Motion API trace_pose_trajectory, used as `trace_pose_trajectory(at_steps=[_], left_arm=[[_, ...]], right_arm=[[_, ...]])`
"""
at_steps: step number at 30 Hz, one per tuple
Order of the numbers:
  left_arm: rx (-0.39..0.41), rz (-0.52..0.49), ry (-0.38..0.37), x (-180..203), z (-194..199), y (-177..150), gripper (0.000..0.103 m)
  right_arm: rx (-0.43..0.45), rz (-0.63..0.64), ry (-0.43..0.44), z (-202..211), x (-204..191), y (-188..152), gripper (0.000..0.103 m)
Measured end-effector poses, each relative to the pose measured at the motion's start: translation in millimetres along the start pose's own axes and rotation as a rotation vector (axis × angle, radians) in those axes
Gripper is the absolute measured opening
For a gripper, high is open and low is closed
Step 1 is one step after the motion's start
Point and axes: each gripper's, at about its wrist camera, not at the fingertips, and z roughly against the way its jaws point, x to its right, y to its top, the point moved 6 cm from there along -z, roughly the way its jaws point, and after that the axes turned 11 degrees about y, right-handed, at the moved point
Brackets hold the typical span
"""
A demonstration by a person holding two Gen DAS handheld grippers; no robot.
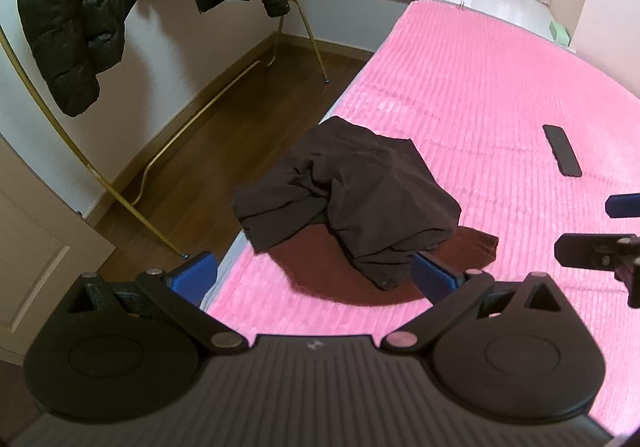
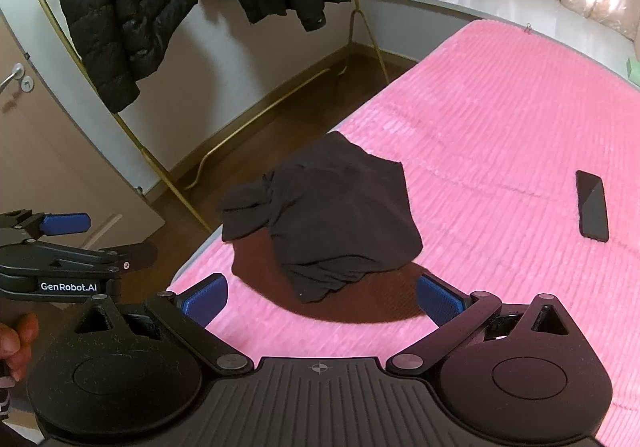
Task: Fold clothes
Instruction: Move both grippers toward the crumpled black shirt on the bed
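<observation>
jackets (image 1: 72, 15) cropped by top edge

crumpled dark garment (image 1: 352, 203) lies near the left edge of a pink bed cover (image 1: 480, 95) | left gripper (image 1: 314, 279) spread wide before it, empty | black phone (image 1: 561, 155) well apart toward the right edge

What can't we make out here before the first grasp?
- Maroon cloth: both views, its middle is under the crumpled dark garment; type unclear.
- Dark garment: bunched, so sleeves and hems can't be told apart.
- Right gripper: in the left wrist view, cut off by the right edge.
- Hanging jackets: tops cut off by the upper edge.
</observation>
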Motion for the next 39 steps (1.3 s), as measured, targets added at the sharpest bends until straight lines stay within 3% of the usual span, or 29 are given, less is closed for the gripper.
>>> trace_pose_trajectory(at_steps=[10, 39], left_arm=[[-0.043, 0.009, -0.015, -2.2, -4.8, 1.0, 0.102], [-0.037, 0.018, -0.034, -0.3, -4.6, -3.3, 0.102]], right_arm=[[-0.003, -0.002, 0.001, -4.0, -0.7, -3.2, 0.103], [-0.010, -0.008, -0.002, -4.1, 0.4, -7.7, 0.103]])
